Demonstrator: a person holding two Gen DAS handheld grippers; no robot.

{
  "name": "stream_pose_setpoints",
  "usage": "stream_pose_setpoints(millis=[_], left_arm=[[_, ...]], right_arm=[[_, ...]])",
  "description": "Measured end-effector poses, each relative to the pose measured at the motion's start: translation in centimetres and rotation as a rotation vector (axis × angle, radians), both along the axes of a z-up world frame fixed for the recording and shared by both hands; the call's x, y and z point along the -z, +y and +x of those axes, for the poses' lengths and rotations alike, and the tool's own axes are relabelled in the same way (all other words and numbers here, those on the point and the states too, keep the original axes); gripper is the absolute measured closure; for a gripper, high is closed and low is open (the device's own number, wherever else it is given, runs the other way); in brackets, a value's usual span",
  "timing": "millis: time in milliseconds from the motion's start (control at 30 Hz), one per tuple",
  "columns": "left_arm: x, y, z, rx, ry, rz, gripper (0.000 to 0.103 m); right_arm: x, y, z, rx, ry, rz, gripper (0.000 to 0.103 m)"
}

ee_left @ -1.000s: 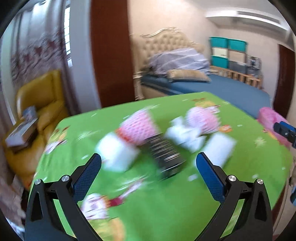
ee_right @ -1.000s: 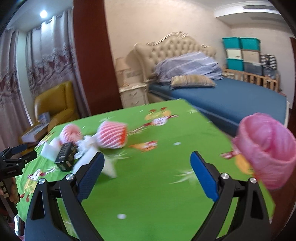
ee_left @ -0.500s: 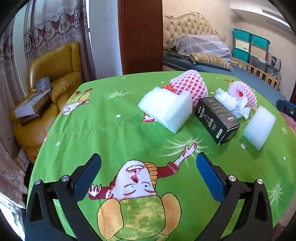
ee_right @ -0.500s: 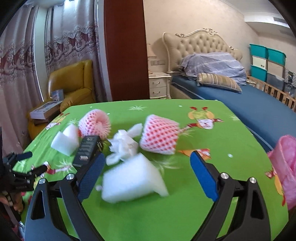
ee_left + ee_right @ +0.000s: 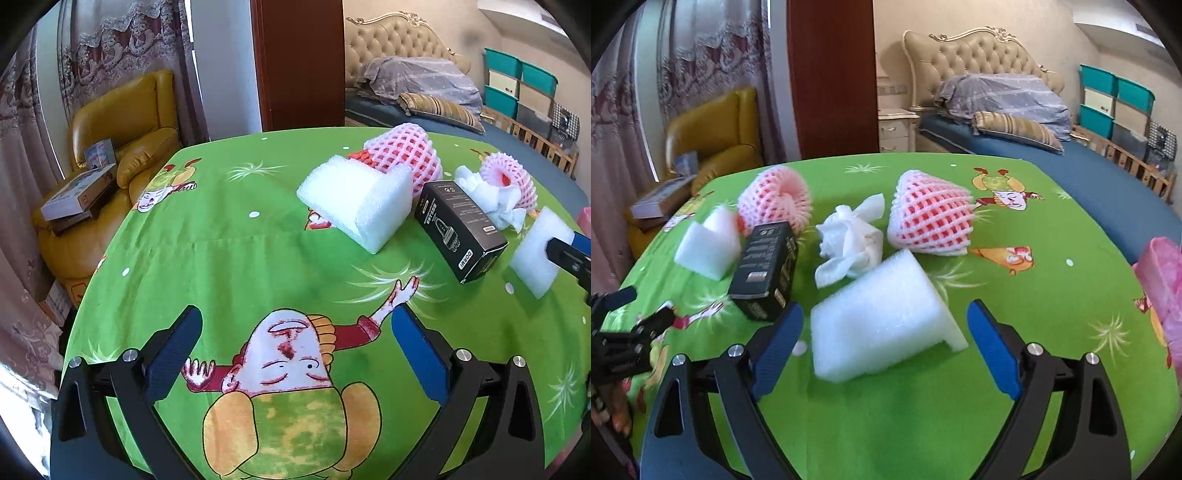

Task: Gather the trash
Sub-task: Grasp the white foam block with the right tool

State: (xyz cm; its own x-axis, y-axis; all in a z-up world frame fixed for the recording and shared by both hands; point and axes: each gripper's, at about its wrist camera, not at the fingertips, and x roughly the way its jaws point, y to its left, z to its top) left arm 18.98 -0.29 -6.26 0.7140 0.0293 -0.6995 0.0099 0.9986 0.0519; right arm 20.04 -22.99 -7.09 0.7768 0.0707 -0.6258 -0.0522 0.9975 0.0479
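**Trash spread on the green cloth, both grippers empty**

We hold the right gripper (image 5: 884,317) low over the table, its blue fingers (image 5: 777,345) spread wide. Its jaws have just been opening a little. A white foam block (image 5: 882,328) lies between the fingertips, but the pads stand clear of it on both sides. Just behind it sit a crumpled white tissue (image 5: 849,240) and a pink-and-red foam fruit net (image 5: 931,218). To the left of the tissue a black box (image 5: 768,269) lies on its side, with a second fruit net (image 5: 774,199) behind it and a smaller white foam piece (image 5: 709,245) at its left. At the right edge of the right wrist view we see part of a pink bin bag (image 5: 1161,280), well apart from the pile.

Our left gripper (image 5: 295,343) is spread wide too, with nothing between its fingers but the printed green tablecloth (image 5: 229,266). From this side the trash lies ahead and to the right: a large foam piece (image 5: 358,203), touching a fruit net (image 5: 402,155) behind it, then the black box (image 5: 461,229), the tissue (image 5: 491,195) and the other net (image 5: 508,177). The foam block (image 5: 535,254) at the far right has the right gripper's tip (image 5: 570,251) at its edge.

Behind the table stand a yellow armchair (image 5: 122,129) and a bed (image 5: 1071,173).
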Motion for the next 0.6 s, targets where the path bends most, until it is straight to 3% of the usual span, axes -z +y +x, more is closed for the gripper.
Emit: stream_pose_setpoints(millis=[133,300,600], left_arm=[[0.1,0.1,0.1,0.01,0.004,-0.011,0.006],[0.1,0.2,0.0,0.017,0.004,-0.033,0.006],[0.1,0.6,0.1,0.019,0.005,-0.057,0.006]], right_arm=[[-0.3,1.7,1.9,0.05,-0.003,-0.098,0.009],[1.0,2.6,4.0,0.082,0.074,-0.191,0.008],[0.8,-3.5,-1.9,0.059,0.076,-0.117,0.008]])
